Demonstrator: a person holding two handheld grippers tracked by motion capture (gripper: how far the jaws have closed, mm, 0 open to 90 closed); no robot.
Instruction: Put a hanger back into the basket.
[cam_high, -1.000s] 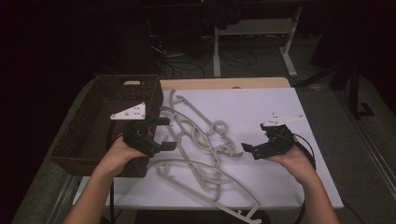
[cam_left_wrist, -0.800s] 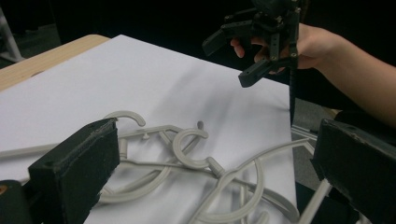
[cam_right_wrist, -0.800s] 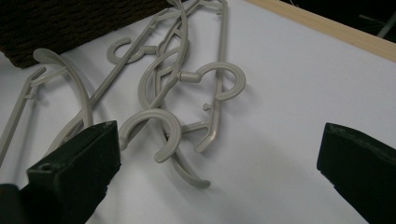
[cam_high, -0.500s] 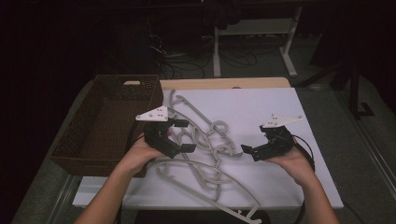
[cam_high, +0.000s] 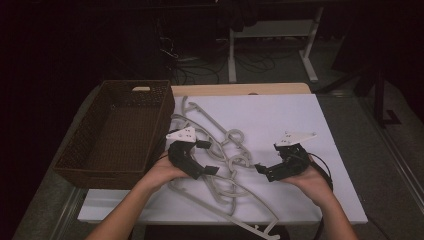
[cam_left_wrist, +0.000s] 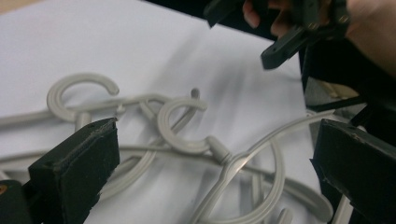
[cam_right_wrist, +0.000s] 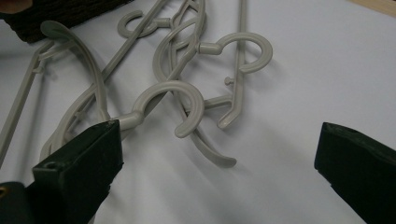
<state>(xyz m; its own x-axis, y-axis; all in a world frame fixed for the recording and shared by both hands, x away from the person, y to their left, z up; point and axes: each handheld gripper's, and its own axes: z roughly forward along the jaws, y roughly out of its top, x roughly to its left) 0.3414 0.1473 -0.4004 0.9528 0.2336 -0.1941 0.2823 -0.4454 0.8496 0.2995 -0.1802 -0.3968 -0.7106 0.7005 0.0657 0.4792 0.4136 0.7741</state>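
A tangle of several grey plastic hangers (cam_high: 225, 150) lies on the white tabletop (cam_high: 280, 115) between my two grippers. My left gripper (cam_high: 206, 157) hovers over the left part of the pile, open, holding nothing. In the left gripper view its jaws stand wide apart around hanger hooks (cam_left_wrist: 180, 126), with the left gripper (cam_left_wrist: 215, 175) above them. My right gripper (cam_high: 267, 160) is open at the pile's right edge. In the right gripper view the right gripper (cam_right_wrist: 217, 175) is over bare white surface, and a curled hanger hook (cam_right_wrist: 175, 100) lies just ahead of it.
A dark woven basket (cam_high: 95, 165) stands at the table's left, touching the hanger pile's side; its corner shows as the basket (cam_right_wrist: 60, 14) in the right gripper view. One long hanger (cam_high: 250, 220) overhangs the front edge. Table legs and cables lie beyond the far edge.
My left gripper has moved right, from the basket's front corner to over the hanger pile. The right gripper has stayed where it was.
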